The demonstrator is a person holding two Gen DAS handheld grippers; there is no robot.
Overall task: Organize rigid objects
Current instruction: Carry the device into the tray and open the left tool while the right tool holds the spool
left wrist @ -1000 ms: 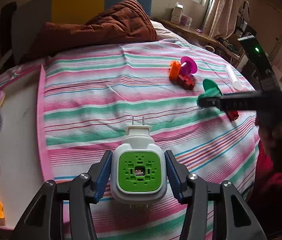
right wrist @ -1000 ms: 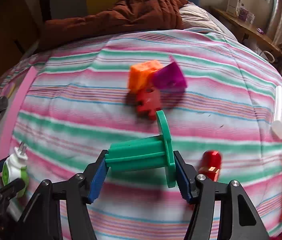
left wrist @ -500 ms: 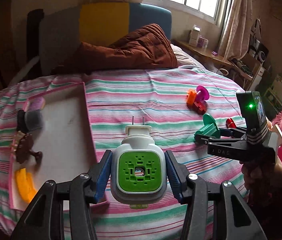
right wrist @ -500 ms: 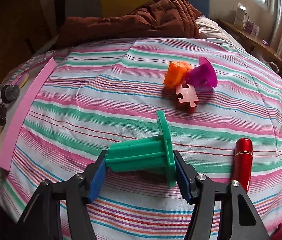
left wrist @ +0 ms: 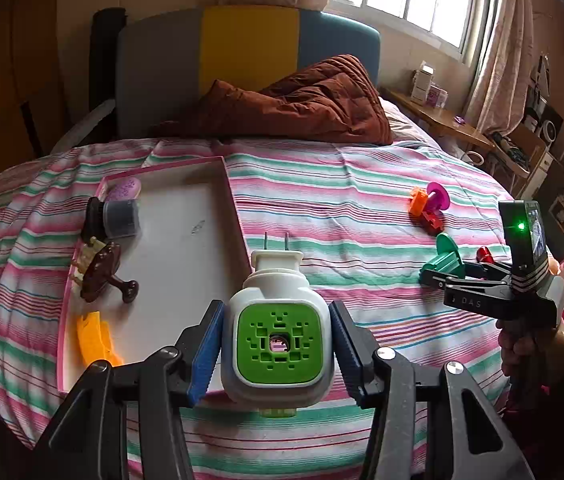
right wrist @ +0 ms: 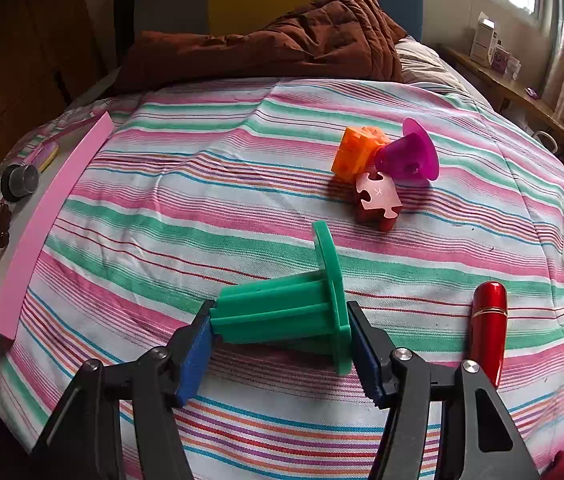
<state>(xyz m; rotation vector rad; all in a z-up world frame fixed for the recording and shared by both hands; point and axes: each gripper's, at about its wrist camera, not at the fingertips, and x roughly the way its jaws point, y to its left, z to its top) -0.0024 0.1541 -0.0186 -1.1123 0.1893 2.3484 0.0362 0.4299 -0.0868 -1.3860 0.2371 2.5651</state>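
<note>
Right tongs (left wrist: 434,276) marked "DAS", puzzle piece (right wrist: 378,197) "K"

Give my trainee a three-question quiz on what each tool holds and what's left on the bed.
1. True or false: the left tool grips the green-faced plug-in unit.
2. What does the right tool hold: A) red lipstick tube, B) green flanged spool, C) orange block?
3. Fill in: the pink tray lies on the striped ____.

Key: 1 true; 2 B; 3 bedspread.
</note>
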